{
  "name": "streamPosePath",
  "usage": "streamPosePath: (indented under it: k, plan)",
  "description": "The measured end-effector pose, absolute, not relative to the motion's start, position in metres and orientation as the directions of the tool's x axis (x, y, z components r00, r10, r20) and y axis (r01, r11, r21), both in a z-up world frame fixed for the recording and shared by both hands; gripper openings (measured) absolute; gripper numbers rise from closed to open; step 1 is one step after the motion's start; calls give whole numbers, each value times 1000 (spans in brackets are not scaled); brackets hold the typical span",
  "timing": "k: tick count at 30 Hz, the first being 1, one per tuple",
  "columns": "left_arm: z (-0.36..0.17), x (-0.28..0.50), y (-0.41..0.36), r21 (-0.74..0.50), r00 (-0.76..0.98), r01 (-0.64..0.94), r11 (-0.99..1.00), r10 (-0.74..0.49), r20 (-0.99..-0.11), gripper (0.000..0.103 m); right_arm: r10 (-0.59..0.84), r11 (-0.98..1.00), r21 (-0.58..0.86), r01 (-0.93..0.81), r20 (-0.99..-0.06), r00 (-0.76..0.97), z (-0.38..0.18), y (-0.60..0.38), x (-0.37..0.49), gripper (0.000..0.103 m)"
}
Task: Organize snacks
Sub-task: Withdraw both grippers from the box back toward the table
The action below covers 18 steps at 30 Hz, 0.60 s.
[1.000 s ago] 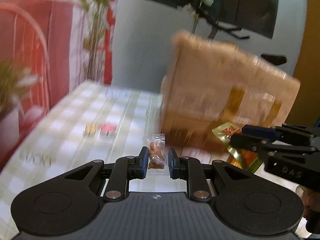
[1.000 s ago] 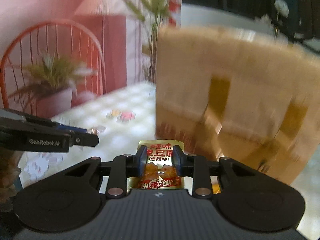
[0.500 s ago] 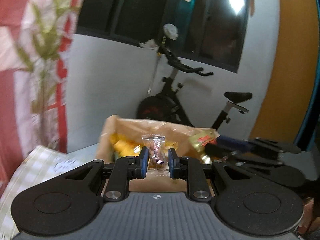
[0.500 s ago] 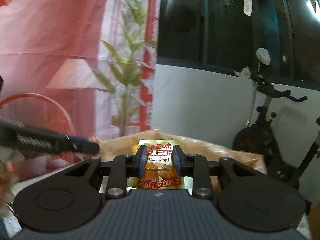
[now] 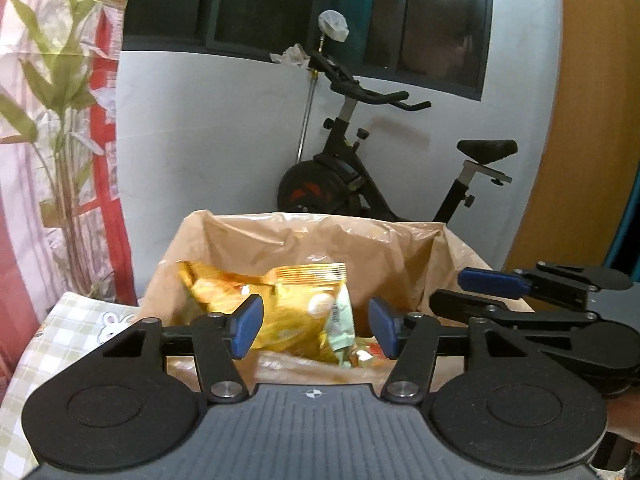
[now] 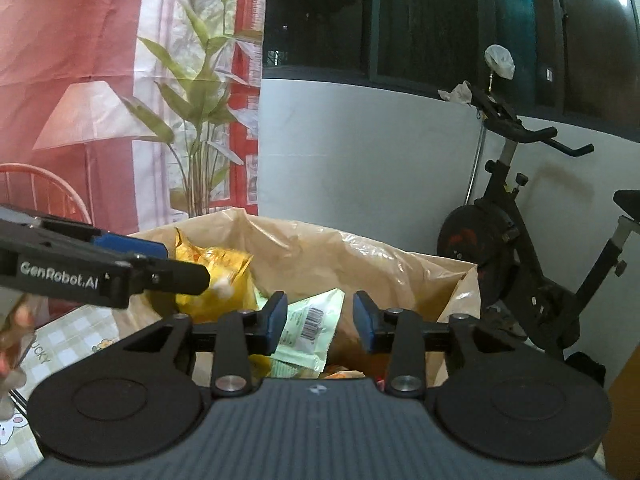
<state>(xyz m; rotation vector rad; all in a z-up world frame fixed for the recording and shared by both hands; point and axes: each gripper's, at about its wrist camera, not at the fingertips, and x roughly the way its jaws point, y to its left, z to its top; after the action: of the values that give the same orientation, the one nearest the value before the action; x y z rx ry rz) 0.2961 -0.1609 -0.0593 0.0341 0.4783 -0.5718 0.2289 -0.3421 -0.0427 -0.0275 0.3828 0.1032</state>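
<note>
A brown paper bag (image 5: 320,236) lined with plastic stands open on the table, holding a yellow snack packet (image 5: 292,304) and a pale green packet (image 6: 308,324). My left gripper (image 5: 316,328) hovers over the bag's near rim, its jaws opening, with nothing between the pads. My right gripper (image 6: 320,320) hangs over the same bag (image 6: 360,256), jaws also opening and nothing pressed between them. Each gripper shows in the other's view: the right gripper (image 5: 532,292) at the right edge, the left gripper (image 6: 104,268) at the left edge. The small candy and the gold packet held earlier are out of sight.
A checked tablecloth (image 5: 80,332) covers the table left of the bag. Behind the bag stand a grey wall and an exercise bike (image 5: 360,176). A red printed curtain with a plant (image 6: 120,100) hangs at the left. A person's hand (image 6: 12,344) shows at the lower left.
Both grippers rose from the table to above the bag's mouth. Both then opened: the candy left the left gripper and the gold packet left the right one.
</note>
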Motion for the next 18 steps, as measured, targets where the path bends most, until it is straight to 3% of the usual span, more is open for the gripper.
streamPosePath:
  k: [11, 18]
  plan:
    - [-55, 243, -108, -60, 765, 515, 855, -490, -418, 60, 221, 974, 36, -222, -345, 912, -37, -312, 176, 40]
    - [-78, 233, -84, -146, 764, 448, 882, -462, -450, 60, 256, 963, 23, -268, -386, 886, -52, -296, 147, 40]
